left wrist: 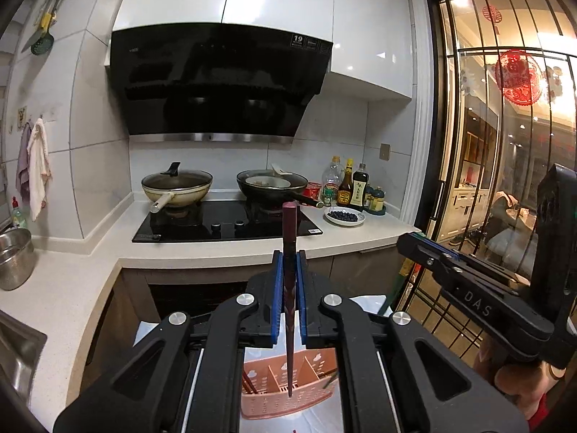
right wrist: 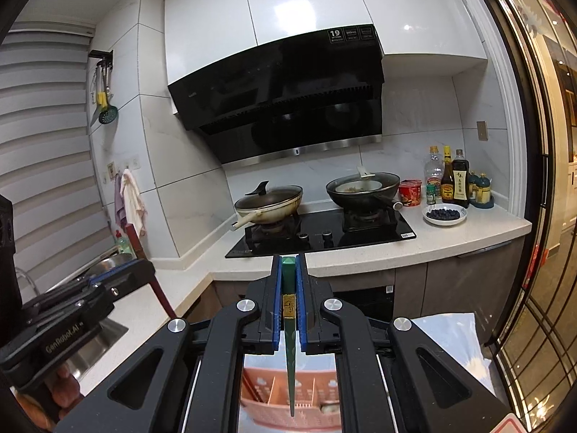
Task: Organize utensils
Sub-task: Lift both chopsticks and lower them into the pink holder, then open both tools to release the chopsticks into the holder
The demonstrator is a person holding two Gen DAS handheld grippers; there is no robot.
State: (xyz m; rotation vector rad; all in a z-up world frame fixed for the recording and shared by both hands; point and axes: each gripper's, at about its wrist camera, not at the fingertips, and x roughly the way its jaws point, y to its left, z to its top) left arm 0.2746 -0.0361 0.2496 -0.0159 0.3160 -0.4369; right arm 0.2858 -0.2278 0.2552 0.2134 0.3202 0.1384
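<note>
My left gripper (left wrist: pixel 289 258) is shut on a dark maroon chopstick (left wrist: pixel 289 238) held upright, thin tip pointing down over a pink slotted utensil basket (left wrist: pixel 288 402) below. My right gripper (right wrist: pixel 289 261) is shut on a green chopstick (right wrist: pixel 289 324) with a gold band, also upright, its tip over the same pink basket (right wrist: pixel 306 400). The right gripper also shows at the right of the left wrist view (left wrist: pixel 425 249). The left gripper with its maroon chopstick (right wrist: pixel 144 252) shows at the left of the right wrist view.
A white L-shaped counter (left wrist: pixel 108 238) holds a black hob (left wrist: pixel 227 223) with a lidded wok (left wrist: pixel 176 186) and a black pan (left wrist: pixel 274 184). Sauce bottles (left wrist: pixel 348 187) and a blueberry plate (left wrist: pixel 344 216) stand at the right. A steel pot (left wrist: pixel 14 256) and sink (left wrist: pixel 18 346) are at the left. A glass door (left wrist: pixel 505 144) is at the right.
</note>
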